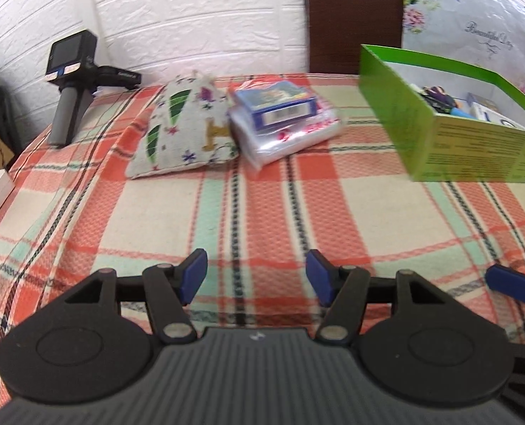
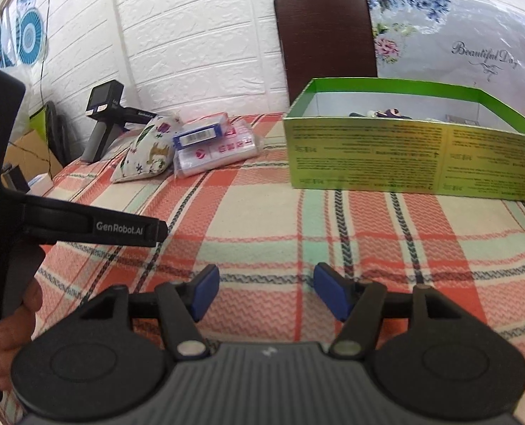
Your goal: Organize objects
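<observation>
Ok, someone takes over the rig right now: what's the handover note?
Left gripper: open, empty, above the plaid cloth.
Right gripper: open, empty.
Green box: far right, already holds some items.
Still out on the cloth, far left: printed fabric pouch, and beside it a blue box lying on clear plastic packets.
Left to do: probably move those three into the green box.

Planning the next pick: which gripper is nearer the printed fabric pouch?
Left. The left gripper faces the printed fabric pouch nearly head-on; the right gripper sits further right, with the pouch far off to its left.
</observation>
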Demonstrator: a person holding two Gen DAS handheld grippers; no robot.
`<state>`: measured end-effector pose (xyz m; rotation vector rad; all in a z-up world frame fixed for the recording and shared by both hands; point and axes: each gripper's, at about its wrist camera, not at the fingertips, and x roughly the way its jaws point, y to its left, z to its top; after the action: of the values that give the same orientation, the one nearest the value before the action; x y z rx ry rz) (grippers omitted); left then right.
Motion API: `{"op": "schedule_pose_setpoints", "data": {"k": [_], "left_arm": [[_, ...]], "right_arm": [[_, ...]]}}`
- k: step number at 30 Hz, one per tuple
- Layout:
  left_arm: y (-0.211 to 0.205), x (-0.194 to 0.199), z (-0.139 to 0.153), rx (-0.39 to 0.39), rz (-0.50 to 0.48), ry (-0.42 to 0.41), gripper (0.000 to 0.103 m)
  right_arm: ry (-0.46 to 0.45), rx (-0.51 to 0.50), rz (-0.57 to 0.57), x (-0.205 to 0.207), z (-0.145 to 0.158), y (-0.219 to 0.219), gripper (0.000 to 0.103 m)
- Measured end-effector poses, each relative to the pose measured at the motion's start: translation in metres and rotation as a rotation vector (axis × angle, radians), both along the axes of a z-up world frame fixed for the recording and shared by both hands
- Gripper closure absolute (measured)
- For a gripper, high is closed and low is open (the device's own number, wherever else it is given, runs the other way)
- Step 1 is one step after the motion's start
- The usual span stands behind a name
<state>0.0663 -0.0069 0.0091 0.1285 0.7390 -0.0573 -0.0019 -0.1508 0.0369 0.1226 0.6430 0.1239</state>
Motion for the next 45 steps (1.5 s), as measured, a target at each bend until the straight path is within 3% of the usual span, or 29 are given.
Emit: {"op": "schedule_pose_setpoints", "data": {"k": [15, 19, 22, 25, 27, 29, 35, 37, 38, 41, 45], "left_arm": [[0.048, 0.017, -0.008, -0.020, 0.084, -0.053, 0.030], [0.075, 0.023, -0.012, -0.017, 0.153, -0.095, 0.016], [0.092, 0.023, -0.016, -0.073, 0.174, -0.120, 0.013], [0.091, 0.020, -0.018, -0.089, 0.165, -0.151, 0.012], [0.090, 0.019, -0.020, -0.096, 0.150, -0.166, 0.012], [0.091, 0.019, -0.020, -0.112, 0.146, -0.177, 0.012], [0.098, 0.017, -0.021, -0.173, 0.150, -0.201, 0.012], [0.100, 0.017, -0.021, -0.185, 0.150, -0.207, 0.012], [0.101, 0.017, -0.021, -0.193, 0.150, -0.208, 0.012], [0.104, 0.018, -0.020, -0.219, 0.150, -0.211, 0.012], [0.106, 0.018, -0.020, -0.232, 0.147, -0.208, 0.011]], "right_arm": [[0.012, -0.058, 0.081, 0.033, 0.004, 0.036, 0.042], [0.000, -0.086, 0.118, 0.051, 0.008, 0.050, 0.042], [-0.029, -0.104, 0.121, 0.069, 0.017, 0.058, 0.042], [-0.079, -0.117, 0.119, 0.091, 0.032, 0.065, 0.039], [-0.111, -0.130, 0.115, 0.107, 0.041, 0.070, 0.025], [-0.141, -0.129, 0.111, 0.122, 0.048, 0.075, 0.020], [-0.092, -0.162, 0.099, 0.172, 0.041, 0.092, 0.020], [-0.048, -0.171, 0.092, 0.184, 0.031, 0.093, 0.029], [-0.015, -0.162, 0.096, 0.189, 0.026, 0.091, 0.042], [-0.003, -0.124, 0.082, 0.179, 0.021, 0.084, 0.042], [-0.002, -0.114, 0.081, 0.134, 0.022, 0.069, 0.042]]}}
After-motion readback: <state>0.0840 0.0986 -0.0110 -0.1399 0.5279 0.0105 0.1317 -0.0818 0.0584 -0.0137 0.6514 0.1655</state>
